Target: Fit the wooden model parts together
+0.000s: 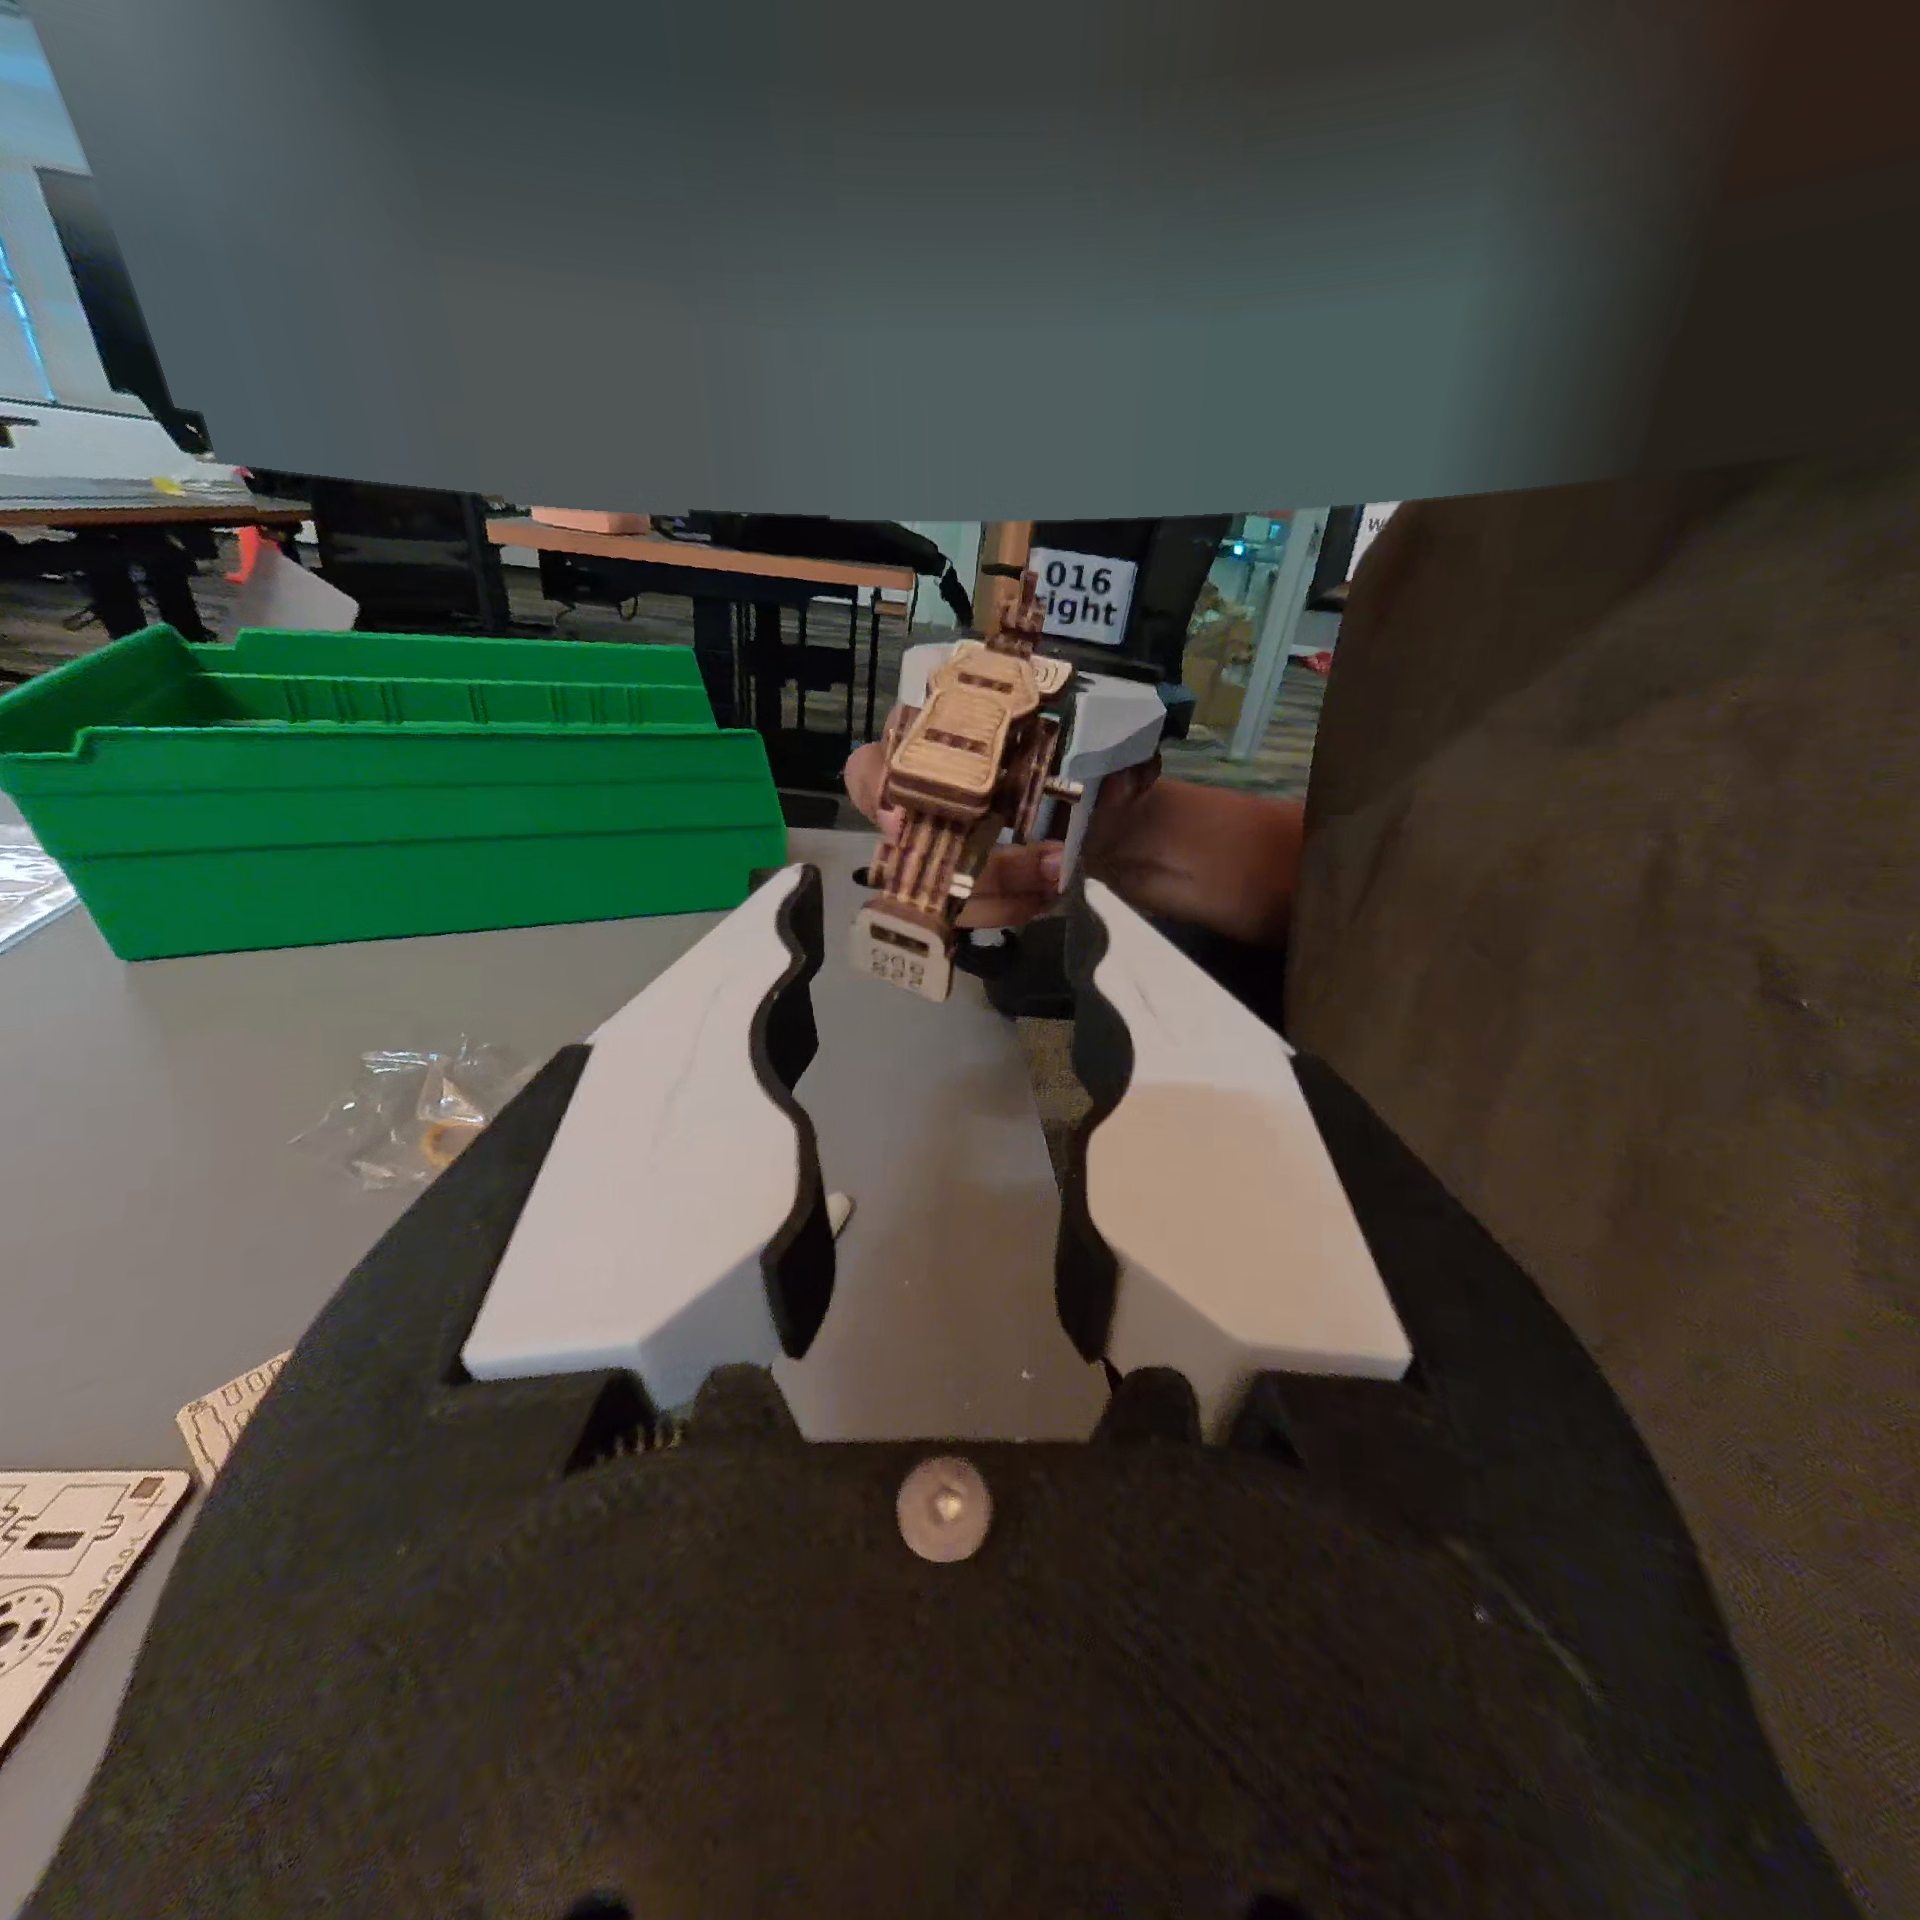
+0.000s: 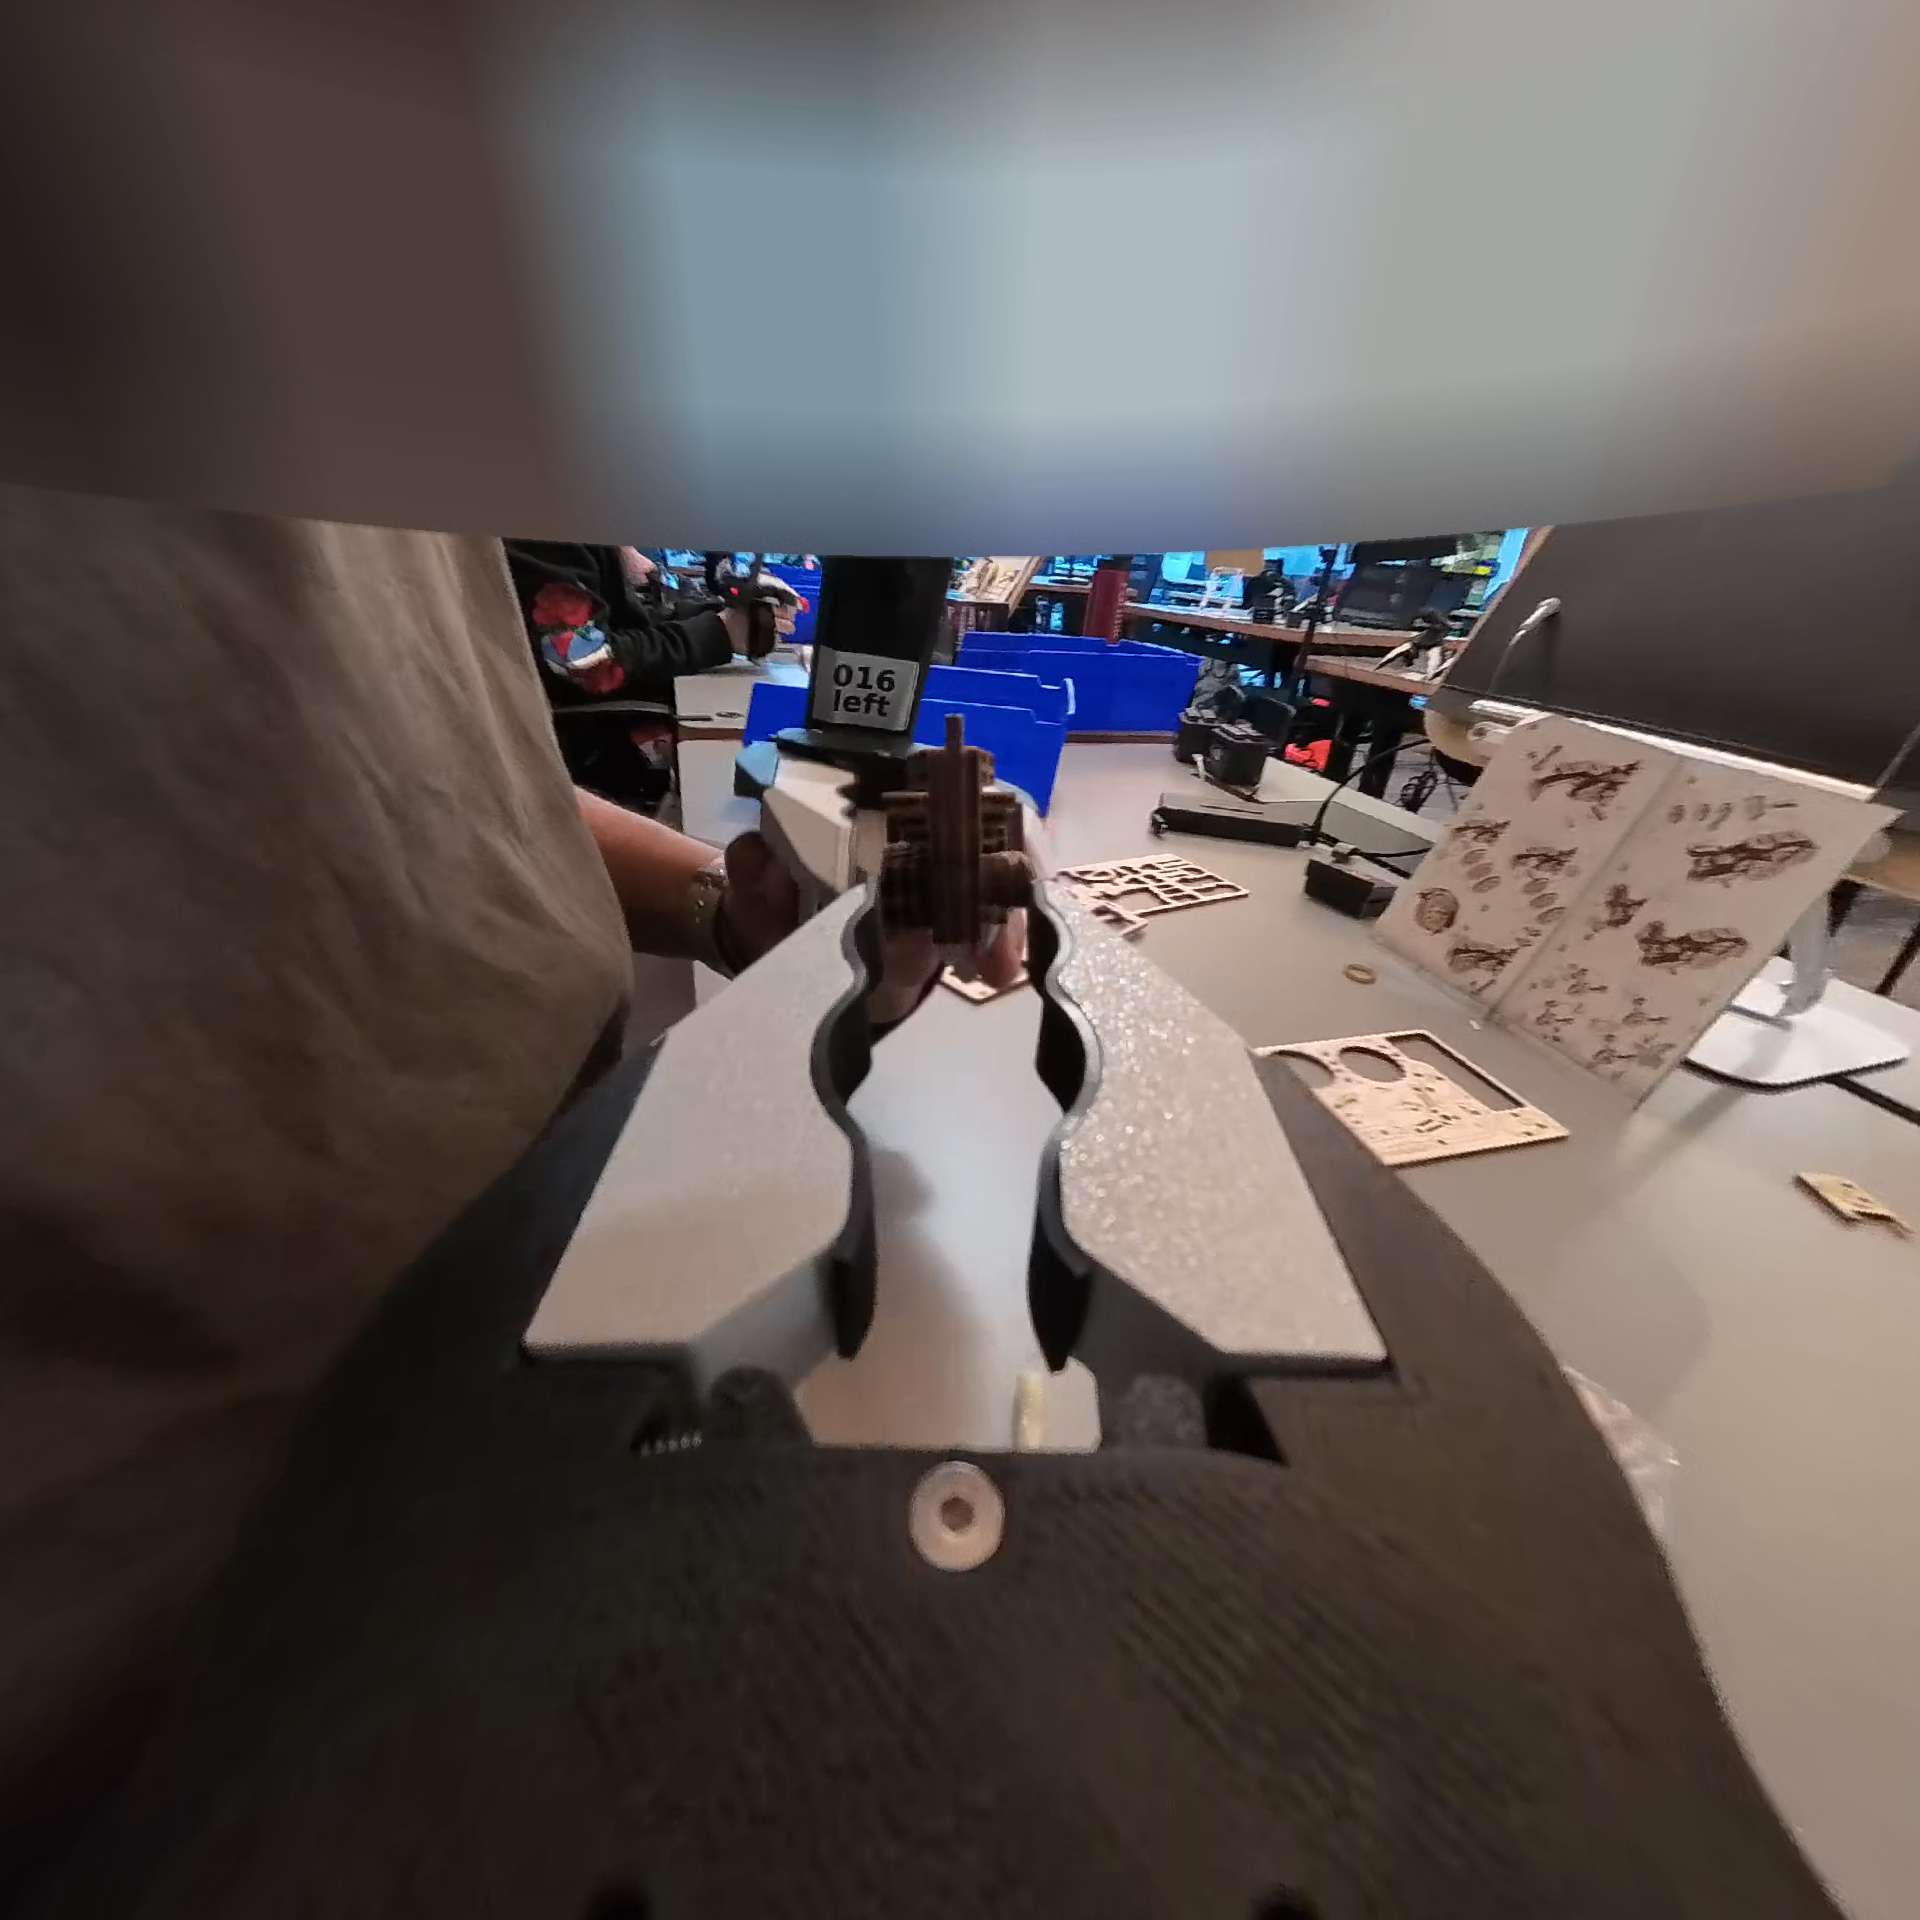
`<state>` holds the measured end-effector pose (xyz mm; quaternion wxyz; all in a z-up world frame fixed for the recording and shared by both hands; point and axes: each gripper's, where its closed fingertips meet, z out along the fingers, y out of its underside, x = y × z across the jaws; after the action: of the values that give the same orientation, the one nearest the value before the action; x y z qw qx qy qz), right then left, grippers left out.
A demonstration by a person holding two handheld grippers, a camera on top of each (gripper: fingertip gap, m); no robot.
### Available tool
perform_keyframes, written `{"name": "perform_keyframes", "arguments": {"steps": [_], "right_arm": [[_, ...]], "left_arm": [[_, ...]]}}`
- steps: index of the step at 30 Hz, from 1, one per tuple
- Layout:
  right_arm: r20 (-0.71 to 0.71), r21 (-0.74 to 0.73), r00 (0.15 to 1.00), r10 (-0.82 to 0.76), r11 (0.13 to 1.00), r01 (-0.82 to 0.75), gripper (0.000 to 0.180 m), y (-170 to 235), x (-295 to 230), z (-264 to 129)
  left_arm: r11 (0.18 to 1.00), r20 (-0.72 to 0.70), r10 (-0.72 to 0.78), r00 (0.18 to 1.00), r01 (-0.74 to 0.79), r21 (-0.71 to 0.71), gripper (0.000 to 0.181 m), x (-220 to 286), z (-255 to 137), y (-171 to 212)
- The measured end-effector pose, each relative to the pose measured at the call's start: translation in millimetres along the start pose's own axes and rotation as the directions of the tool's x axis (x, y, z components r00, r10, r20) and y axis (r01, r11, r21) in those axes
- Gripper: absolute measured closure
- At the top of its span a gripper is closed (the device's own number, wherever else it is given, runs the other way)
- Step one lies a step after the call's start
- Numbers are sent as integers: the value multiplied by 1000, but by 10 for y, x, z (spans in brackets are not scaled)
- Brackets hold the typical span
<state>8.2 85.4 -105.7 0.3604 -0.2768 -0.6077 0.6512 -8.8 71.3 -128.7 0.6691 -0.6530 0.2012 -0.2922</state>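
A small brown wooden model (image 1: pixel 961 769) is held up above the grey table (image 1: pixel 187 1091), just beyond my left gripper's tips. My left gripper (image 1: pixel 945 904) is open and empty. In the right wrist view the model (image 2: pixel 951 842) sits between the tips of my right gripper (image 2: pixel 951 914), which is closed on its sides. A person's fingers (image 2: pixel 914 977) also touch the model from below. The right gripper's grey finger (image 1: pixel 1112 727) shows behind the model, and the left gripper's grey body (image 2: pixel 805 831) shows beyond it.
A green bin (image 1: pixel 395 790) stands at the far left, with a clear plastic bag (image 1: pixel 416 1112) in front. Wooden part sheets (image 1: pixel 62 1558) (image 2: pixel 1423 1101) (image 2: pixel 1153 883), a loose piece (image 2: pixel 1855 1200) and a propped instruction sheet (image 2: pixel 1621 904) lie around. The person's body (image 1: pixel 1610 1039) is close. The grippers are tip to tip, or close to it.
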Motion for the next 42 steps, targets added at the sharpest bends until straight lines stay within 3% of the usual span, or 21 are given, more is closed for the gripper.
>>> {"name": "perform_keyframes", "arguments": {"steps": [8,14,17,21,24,27,30,32,35,42], "right_arm": [[11,47,997,75,996,-75,155,-54,7,-10],[44,121,965,258,958,-262,156,-77,80,11],[31,116,915,403,908,-403,156,31,190,46],[-69,28,863,501,865,-501,155,331,361,102],[-134,40,811,570,820,-570,155,428,512,80],[-148,129,681,717,697,-705,156,468,693,42],[-67,204,539,840,540,-816,155,464,761,17],[-29,227,494,869,487,-843,155,447,775,10],[-54,211,505,861,505,-837,155,464,757,30],[-65,189,498,865,501,-844,155,473,686,99]], "left_arm": [[998,46,53,998,-54,29,141,-18,-9,-24],[996,57,-52,997,47,77,145,-89,-5,-47],[981,27,-168,985,165,102,145,-121,3,-49],[983,130,-181,975,184,-10,136,-377,-49,172],[953,103,-298,949,301,-14,128,-438,-70,225],[890,67,-450,890,454,-50,124,-415,15,363],[801,75,-585,808,590,-105,124,-381,130,564],[749,24,-654,756,652,-119,124,-284,200,602],[706,-23,-708,706,704,-79,126,-222,267,558],[735,-2,-678,735,677,-40,145,-245,252,510]]}}
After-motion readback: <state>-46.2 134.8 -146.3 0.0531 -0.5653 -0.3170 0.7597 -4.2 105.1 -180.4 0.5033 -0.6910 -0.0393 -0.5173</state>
